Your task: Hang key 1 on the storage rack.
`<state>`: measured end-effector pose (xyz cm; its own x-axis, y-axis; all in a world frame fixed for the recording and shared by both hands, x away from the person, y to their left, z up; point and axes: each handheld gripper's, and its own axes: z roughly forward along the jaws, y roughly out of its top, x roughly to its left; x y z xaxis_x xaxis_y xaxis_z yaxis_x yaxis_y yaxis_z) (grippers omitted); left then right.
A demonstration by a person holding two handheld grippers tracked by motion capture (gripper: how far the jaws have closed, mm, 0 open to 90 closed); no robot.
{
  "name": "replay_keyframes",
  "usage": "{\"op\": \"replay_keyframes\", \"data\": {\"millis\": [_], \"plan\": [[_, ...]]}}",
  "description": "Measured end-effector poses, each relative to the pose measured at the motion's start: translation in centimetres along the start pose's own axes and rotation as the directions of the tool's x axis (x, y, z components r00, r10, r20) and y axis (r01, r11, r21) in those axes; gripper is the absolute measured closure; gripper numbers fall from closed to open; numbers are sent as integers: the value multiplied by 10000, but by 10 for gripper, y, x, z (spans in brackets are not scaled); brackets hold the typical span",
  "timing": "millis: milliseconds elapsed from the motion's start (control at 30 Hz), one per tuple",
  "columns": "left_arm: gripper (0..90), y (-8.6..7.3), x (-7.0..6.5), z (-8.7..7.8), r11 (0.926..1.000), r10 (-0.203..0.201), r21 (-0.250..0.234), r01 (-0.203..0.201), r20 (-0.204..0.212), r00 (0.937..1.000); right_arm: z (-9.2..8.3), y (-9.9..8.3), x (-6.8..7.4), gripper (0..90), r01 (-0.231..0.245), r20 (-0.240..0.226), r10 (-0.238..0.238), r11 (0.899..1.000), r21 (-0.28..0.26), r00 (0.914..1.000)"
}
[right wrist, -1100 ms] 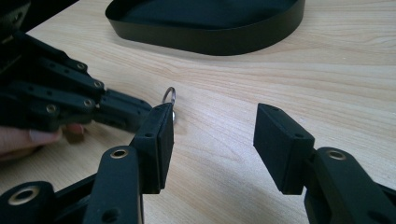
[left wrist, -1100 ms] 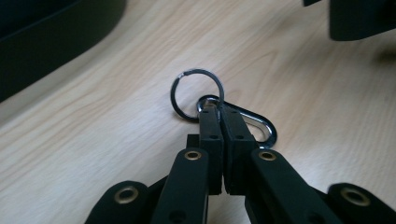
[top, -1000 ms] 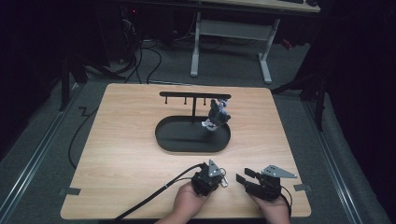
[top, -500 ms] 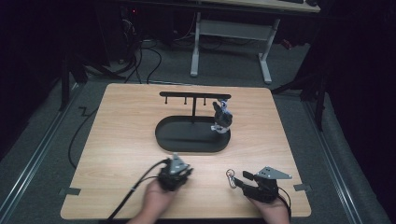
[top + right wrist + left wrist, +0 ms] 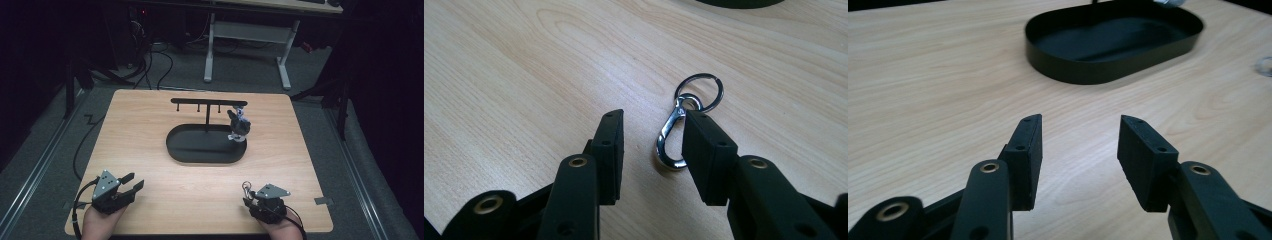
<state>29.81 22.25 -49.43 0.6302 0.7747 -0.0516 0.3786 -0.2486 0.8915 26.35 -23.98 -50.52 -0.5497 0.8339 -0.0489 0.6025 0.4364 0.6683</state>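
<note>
Right gripper view: the right gripper (image 5: 651, 137), jaws just narrowing, straddles a key clip (image 5: 672, 137) lying ungripped on the table (image 5: 524, 75). Left gripper (image 5: 1080, 140), jaws just widened, holds nothing. Hanging the clip on the rack (image 5: 208, 103) evidently remains.

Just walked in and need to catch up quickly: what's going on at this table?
A person works at a wooden table with a gripper in each hand. The right gripper is low over a metal clip on a key ring lying on the wood; its jaws have just been closing around the clip, which lies between them, not yet clamped. The left gripper, near the table's left corner, holds nothing, and its jaws have just been opening. Farther back, a black tray with a hook stand already has a keychain hanging.
</note>
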Motion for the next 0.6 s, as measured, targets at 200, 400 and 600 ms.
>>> {"op": "replay_keyframes", "data": {"millis": [200,400,600], "plan": [[536,-1,11,-7,9991,-235,-350,241,162,9996,9,9,3,672,159,366,-195,9951,979,9991],[539,1,11,-11,9977,-323,-596,330,135,9994,14,13,-3,700,210,268,-257,9868,1603,9993],[539,-1,8,-8,9985,-265,-468,271,137,9996,10,20,-4,669,795,549,-910,9796,1845,9943]]}}
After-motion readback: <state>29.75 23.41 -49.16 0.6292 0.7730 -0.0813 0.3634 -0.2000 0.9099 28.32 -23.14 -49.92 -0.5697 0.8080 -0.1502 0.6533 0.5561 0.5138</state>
